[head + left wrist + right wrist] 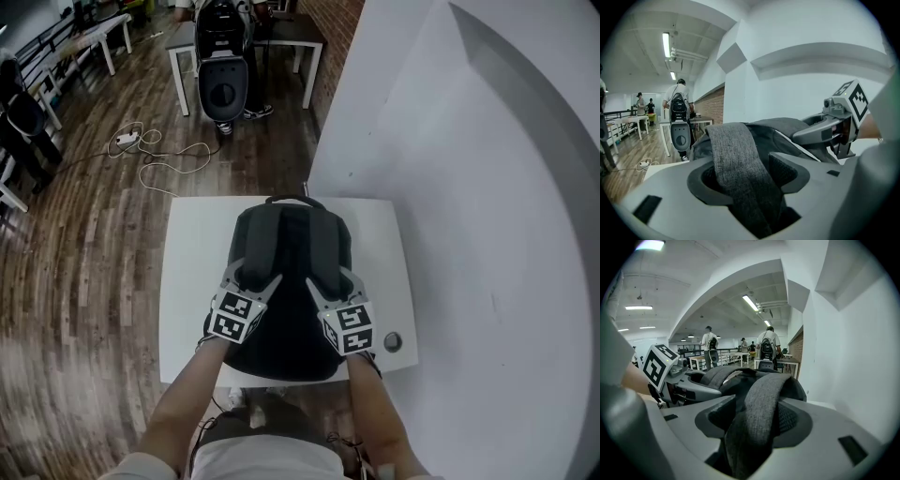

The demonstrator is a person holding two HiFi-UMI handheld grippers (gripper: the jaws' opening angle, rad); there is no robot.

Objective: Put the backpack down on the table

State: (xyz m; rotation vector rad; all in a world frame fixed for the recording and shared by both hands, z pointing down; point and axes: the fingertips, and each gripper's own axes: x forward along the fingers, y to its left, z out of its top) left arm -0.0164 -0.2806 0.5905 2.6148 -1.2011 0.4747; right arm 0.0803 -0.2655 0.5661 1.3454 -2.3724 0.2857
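Observation:
A dark grey backpack point(291, 281) lies flat on the white table point(192, 281), straps up, its top handle toward the far edge. My left gripper point(255, 278) reaches over its left shoulder strap point(736, 159), which runs loosely between the jaws with a gap beside it. My right gripper point(328, 283) does the same at the right shoulder strap point(761, 408), which is draped between its spread jaws. Both grippers are open and hover side by side over the near half of the bag. Each one shows in the other's view, the right gripper point(834, 129) and the left gripper point(675, 380).
A small round metal fitting point(392, 342) sits in the table's near right corner. A white wall point(487, 234) rises right of the table. White cables point(159, 155) lie on the wooden floor beyond. A person point(225, 56) stands by the far tables.

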